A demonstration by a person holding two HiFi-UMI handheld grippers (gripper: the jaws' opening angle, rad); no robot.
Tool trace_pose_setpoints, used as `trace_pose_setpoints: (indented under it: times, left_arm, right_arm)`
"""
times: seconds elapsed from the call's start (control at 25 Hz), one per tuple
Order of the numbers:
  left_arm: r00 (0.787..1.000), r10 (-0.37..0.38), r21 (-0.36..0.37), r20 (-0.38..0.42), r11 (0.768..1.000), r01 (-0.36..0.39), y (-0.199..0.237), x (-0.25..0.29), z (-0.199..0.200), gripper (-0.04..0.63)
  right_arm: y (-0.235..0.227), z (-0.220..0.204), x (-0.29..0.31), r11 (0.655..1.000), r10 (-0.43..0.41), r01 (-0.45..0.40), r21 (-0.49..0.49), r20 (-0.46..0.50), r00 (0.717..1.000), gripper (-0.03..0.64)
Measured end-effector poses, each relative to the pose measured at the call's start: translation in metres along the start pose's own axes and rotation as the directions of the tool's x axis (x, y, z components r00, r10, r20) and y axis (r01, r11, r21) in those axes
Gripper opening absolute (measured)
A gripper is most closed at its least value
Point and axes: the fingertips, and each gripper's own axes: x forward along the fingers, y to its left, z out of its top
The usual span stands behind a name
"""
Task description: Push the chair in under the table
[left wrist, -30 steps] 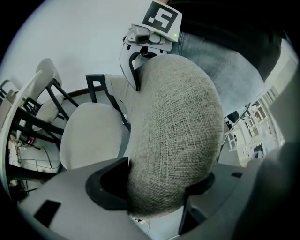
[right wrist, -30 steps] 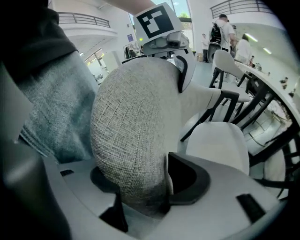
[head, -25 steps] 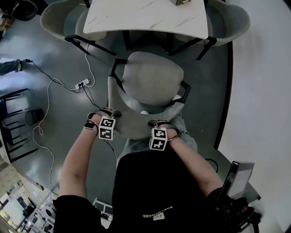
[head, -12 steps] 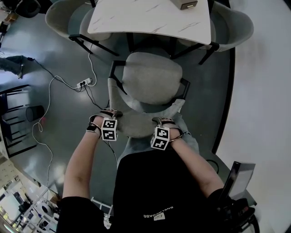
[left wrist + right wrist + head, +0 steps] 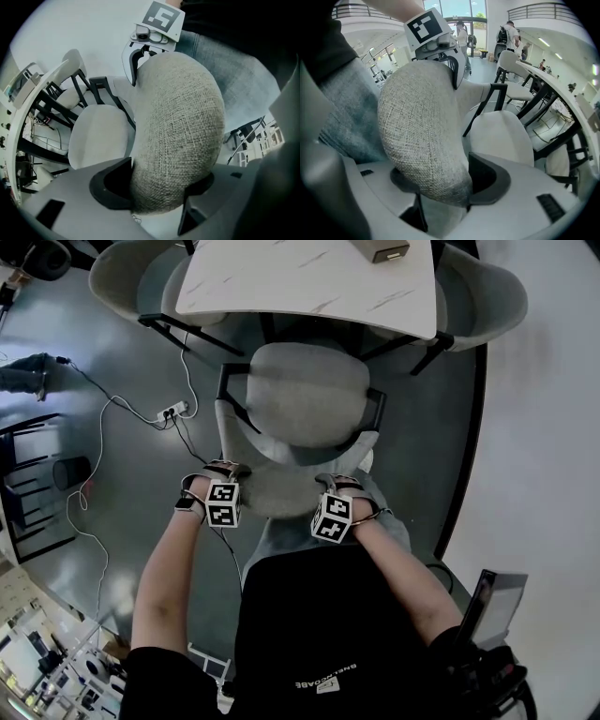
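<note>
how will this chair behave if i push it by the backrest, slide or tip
Probably slides: the chair has thin black legs on smooth floor. Pushing high at the padded backrest might tip it slightly. The woven fabric should resist slipping.

Lit evenly and coolly from above in the head view, dimmer toward the lower left. Soft sheen on the table (image 5: 309, 282) and on the pale floor (image 5: 544, 427) at right; deeper shadow beneath the table, only faint shade round the chair (image 5: 305, 395). Strongly bent at the edges, fisheye fashion, with black corners in both claw views. Sharp on the chair's weave close up; softer, perhaps slightly out of focus, on the left claw (image 5: 159, 185) and right claw (image 5: 440, 180) nearest the lens. Bright daylight from far windows (image 5: 457, 9) in the right claw view, nearly blown out. Washed pale across the left claw view's background.
</note>
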Motion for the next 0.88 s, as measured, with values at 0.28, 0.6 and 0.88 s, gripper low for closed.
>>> trace_pose_setpoints:
  times: [0.28, 0.6, 0.88]
  left_arm:
    - [1.000, 0.021, 0.004, -0.005, 1.000, -0.021, 0.040, -0.007, 0.001, 0.279]
    - [0.999, 0.031, -0.016, -0.008, 0.999, -0.031, 0.090, -0.014, -0.004, 0.275]
    - [1.000, -0.011, 0.030, -0.020, 0.999, 0.011, 0.092, -0.017, -0.009, 0.272]
  right_arm:
    - [-0.039, 0.002, -0.005, 1.000, -0.013, 0.013, 0.028, 0.010, 1.000, 0.256]
    - [-0.094, 0.006, -0.011, 0.996, -0.043, 0.041, 0.074, 0.024, 0.999, 0.265]
    - [-0.098, 0.016, -0.009, 0.999, -0.021, 0.022, -0.038, 0.027, 0.999, 0.273]
